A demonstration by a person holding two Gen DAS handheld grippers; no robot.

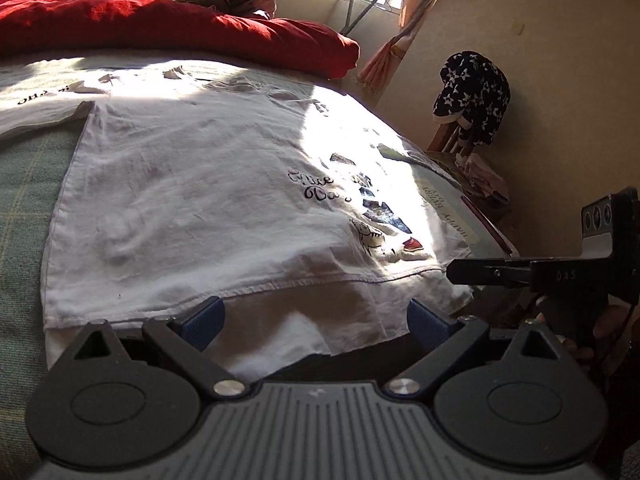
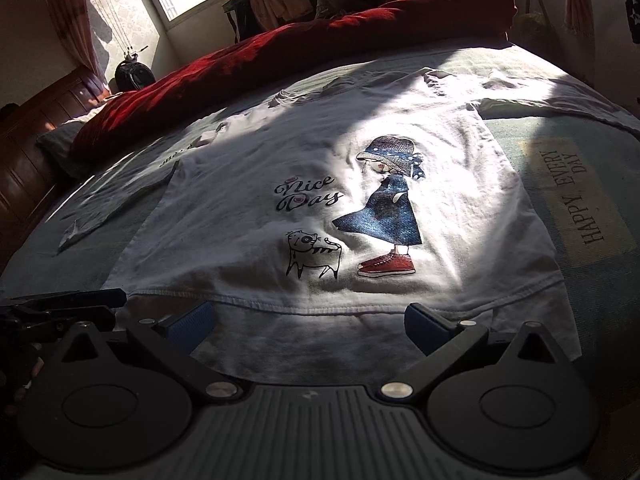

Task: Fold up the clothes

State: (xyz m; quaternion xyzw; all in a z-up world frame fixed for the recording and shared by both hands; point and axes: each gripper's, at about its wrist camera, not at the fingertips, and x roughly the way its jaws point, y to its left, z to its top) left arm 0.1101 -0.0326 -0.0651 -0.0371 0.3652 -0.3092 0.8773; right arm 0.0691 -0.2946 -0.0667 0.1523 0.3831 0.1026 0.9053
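Right now the white T-shirt (image 2: 320, 184) is lying spread flat, print up, on the bed (image 2: 592, 184), its hem nearest. Both the left gripper (image 1: 316, 316) and the right gripper (image 2: 308, 320) are hovering wide apart over that hem, gripping nothing. Further off, a red quilt (image 2: 304, 44) is lying bunched.

Right claw (image 2: 310, 326) wide open, both blue pads (image 2: 190, 326) resting low over the bottom hem of the white T-shirt (image 2: 240, 240). Shirt lies flat on the bed (image 2: 592, 280), print side up, straight ahead of the claw: "Nice Day" lettering, cat, girl in blue dress and red shoes. Left claw (image 2: 68, 304) just beside the left finger, at the shirt's lower left corner. Sheet text "HAPPY EVERY DAY" ahead-right. Red duvet (image 2: 280, 56) bunched far ahead, beyond the collar. A person sits behind it, mostly hidden.
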